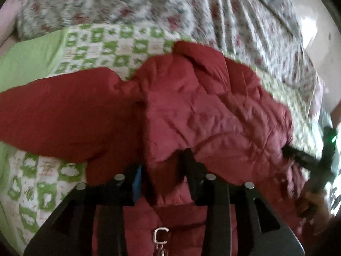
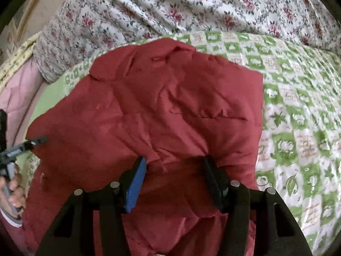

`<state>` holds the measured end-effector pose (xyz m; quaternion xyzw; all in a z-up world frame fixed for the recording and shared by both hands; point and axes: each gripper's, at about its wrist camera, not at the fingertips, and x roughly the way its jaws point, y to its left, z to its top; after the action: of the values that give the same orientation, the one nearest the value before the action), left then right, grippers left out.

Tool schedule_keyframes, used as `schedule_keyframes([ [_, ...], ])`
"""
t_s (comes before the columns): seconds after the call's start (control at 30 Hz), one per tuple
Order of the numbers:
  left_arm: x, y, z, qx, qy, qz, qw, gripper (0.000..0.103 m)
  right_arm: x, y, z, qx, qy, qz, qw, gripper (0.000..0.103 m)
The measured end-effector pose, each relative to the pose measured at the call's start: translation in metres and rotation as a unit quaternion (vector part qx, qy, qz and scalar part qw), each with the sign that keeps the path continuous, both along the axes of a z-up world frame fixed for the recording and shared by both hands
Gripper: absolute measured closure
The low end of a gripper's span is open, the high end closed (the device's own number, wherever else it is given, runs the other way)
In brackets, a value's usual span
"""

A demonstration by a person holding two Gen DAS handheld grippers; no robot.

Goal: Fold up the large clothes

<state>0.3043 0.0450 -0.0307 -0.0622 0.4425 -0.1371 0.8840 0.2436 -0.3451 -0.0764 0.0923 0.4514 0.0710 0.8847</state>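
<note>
left wrist view: red jacket point(image 1: 191, 106) fills the middle, a sleeve point(image 1: 53, 115) stretched out to the left, blurred
right wrist view: jacket point(image 2: 159, 111) bunched in a rough slab on the green quilt point(image 2: 298, 128), sharper here
jacket place: lying on the bed, on the checked quilt, floral duvet point(image 2: 191, 6) behind it
left gripper point(image 1: 164, 170): jaws part open, a ridge of red fabric rises between them; pads don't look pressed on it, so not gripping
right gripper point(image 2: 174, 177): jaws apart, fabric under and between them, blue pad point(image 2: 136, 187) clear of the cloth, not clamped
other tool: right gripper shows at far right of left view point(image 1: 307, 162), left one at far left of right view point(image 2: 21, 147), hand point(image 2: 15, 189) on it
handling: padded, puffy, soft, likely light but bulky; will spring back and slump, shell probably slick
where to grip: pinch a hem or seam edge, or the sleeve cuff, not the fat quilted middle
material: matte red quilted shell, stitched panels, creased; pocket slit visible point(image 2: 208, 115)
shape: lumpy, no flat edges yet
fold state: looks early, sleeve not yet tucked in
metal clip: hangs low in left view point(image 1: 161, 236), unsure what it belongs to
</note>
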Motion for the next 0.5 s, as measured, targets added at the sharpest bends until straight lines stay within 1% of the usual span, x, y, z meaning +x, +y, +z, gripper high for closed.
schedule_keyframes([
  [0.07, -0.008, 0.008, 0.014, -0.003, -0.026, 0.021, 0.9994, 0.068, 0.002, 0.0, -0.002, -0.002, 0.001, -0.003, 1.0, 0.046],
  [0.1, -0.011, 0.009, 0.023, -0.024, -0.038, 0.014, 0.9989, 0.068, 0.002, 0.0, -0.003, -0.003, 0.001, -0.005, 1.0, 0.046],
  [0.13, -0.012, 0.007, 0.028, -0.044, -0.041, -0.002, 0.9982, 0.068, 0.003, 0.001, -0.004, -0.005, 0.002, -0.006, 1.0, 0.045],
  [0.2, -0.013, -0.005, 0.032, -0.049, -0.042, -0.024, 0.9976, 0.068, 0.005, 0.004, -0.006, -0.013, 0.004, -0.006, 1.0, 0.044],
  [0.27, -0.01, -0.026, 0.032, -0.033, -0.041, -0.048, 0.9975, 0.068, 0.005, 0.007, -0.008, -0.022, 0.004, -0.004, 1.0, 0.043],
  [0.33, -0.003, -0.05, 0.02, -0.003, -0.028, -0.062, 0.9977, 0.068, 0.005, 0.009, -0.007, -0.026, 0.004, -0.003, 1.0, 0.042],
  [0.37, 0.001, -0.056, 0.018, 0.01, -0.021, -0.059, 0.998, 0.068, 0.004, 0.008, -0.007, -0.025, 0.004, -0.003, 1.0, 0.042],
  [0.43, 0.012, -0.064, -0.004, 0.035, 0.008, -0.052, 0.998, 0.068, 0.003, 0.008, -0.004, -0.024, 0.006, -0.004, 1.0, 0.042],
  [0.5, 0.018, -0.064, -0.02, 0.042, 0.023, -0.047, 0.9978, 0.068, 0.0, 0.009, 0.007, -0.015, -0.004, -0.002, 1.0, 0.041],
])
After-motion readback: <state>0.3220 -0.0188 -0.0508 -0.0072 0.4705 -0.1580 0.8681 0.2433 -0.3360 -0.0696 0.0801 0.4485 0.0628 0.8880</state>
